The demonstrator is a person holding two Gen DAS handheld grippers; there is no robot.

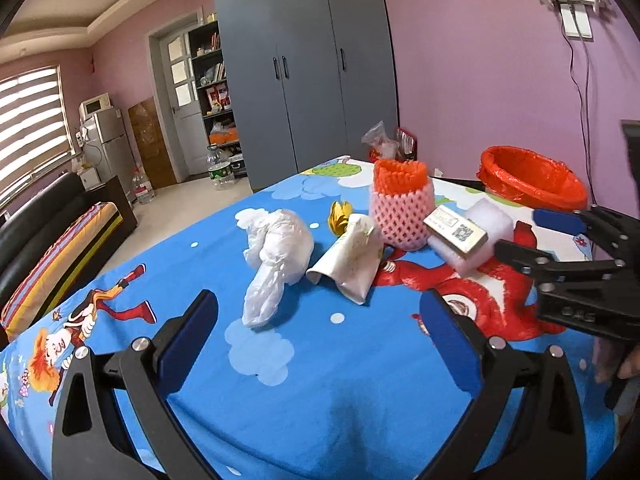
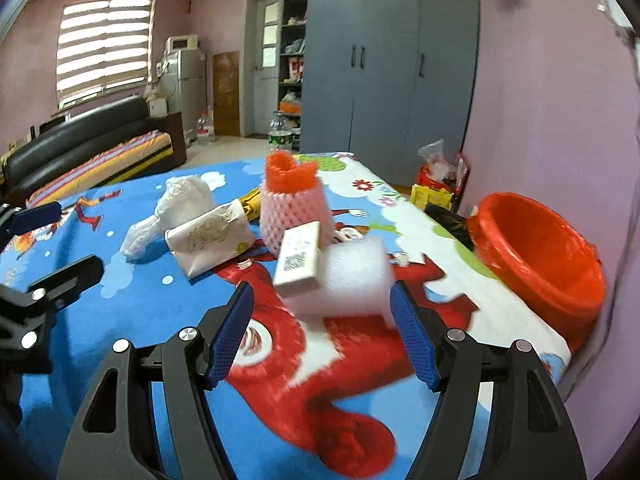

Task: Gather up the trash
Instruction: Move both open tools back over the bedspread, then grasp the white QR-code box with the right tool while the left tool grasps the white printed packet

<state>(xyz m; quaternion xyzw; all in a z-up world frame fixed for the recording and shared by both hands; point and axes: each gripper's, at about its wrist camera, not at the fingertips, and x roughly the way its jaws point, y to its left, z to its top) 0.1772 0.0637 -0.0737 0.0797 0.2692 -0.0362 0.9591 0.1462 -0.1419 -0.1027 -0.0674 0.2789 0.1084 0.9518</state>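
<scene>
Nothing collected yet, judging by layout: bag [image 1: 276,256], pouch [image 1: 352,264], net [image 1: 402,208], box [image 1: 456,232], foam [image 2: 352,280] mid-frame on table [image 1: 304,380]. Bin [image 2: 544,256] right, seemingly empty. Left gripper [image 1: 316,336] and right gripper [image 2: 324,328] agape, empty.

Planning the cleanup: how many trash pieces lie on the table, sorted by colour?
White: 3 - plastic bag, foam block, paper wrapper
Pink and orange: 1 - foam net
Yellow: 1 - crumpled wrapper
Beige: 1 - small box
Total: 6
</scene>
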